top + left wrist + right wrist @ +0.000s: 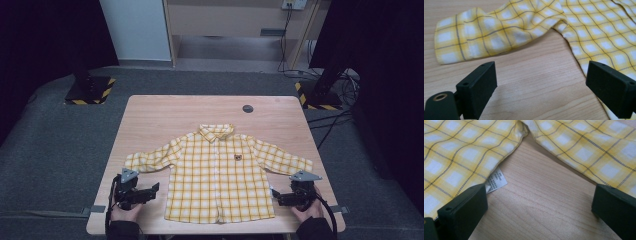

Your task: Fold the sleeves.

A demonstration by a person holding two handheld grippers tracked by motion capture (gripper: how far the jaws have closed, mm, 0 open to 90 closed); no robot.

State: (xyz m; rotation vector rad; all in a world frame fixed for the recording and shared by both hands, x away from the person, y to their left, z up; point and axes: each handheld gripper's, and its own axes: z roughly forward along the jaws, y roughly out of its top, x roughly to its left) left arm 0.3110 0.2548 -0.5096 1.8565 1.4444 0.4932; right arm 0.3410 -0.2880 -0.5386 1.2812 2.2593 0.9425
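Looking down from the high view: wooden table (150,120) carries a yellow plaid shirt (220,175) laid flat, front up, collar toward the far edge, both sleeves spread out to the sides, hem near the person's edge. That view alone gives the whole layout: dark grey floor around the table, two black stands with hazard-striped bases (90,91) at the far corners, a small dark round disc (247,108) on the table beyond the collar, well apart from the shirt.

Left gripper (152,189) sits low on the table just left of the shirt's body, below the left sleeve, jaws pointing toward the fabric. Right gripper (275,194) mirrors it just beside the shirt's right edge, below the right sleeve. Each is held by a hand coming in from the bottom edge.

Left gripper view adds the detail: left gripper (541,82) jaws wide apart, bare wood between them, nothing clamped. Sleeve cuff (454,42) lies ahead, rumpled, apart from the jaws; one jaw overlaps the shirt's side edge in the picture, contact can't be told.

Right gripper view: right gripper (539,202) also wide, bare wood in the gap, nothing gripped. A white care label (497,180) sticks out from under the shirt's side seam, just beside one jaw — too small to spot from above. Print on it unreadable. Sleeve underside runs past the other jaw.
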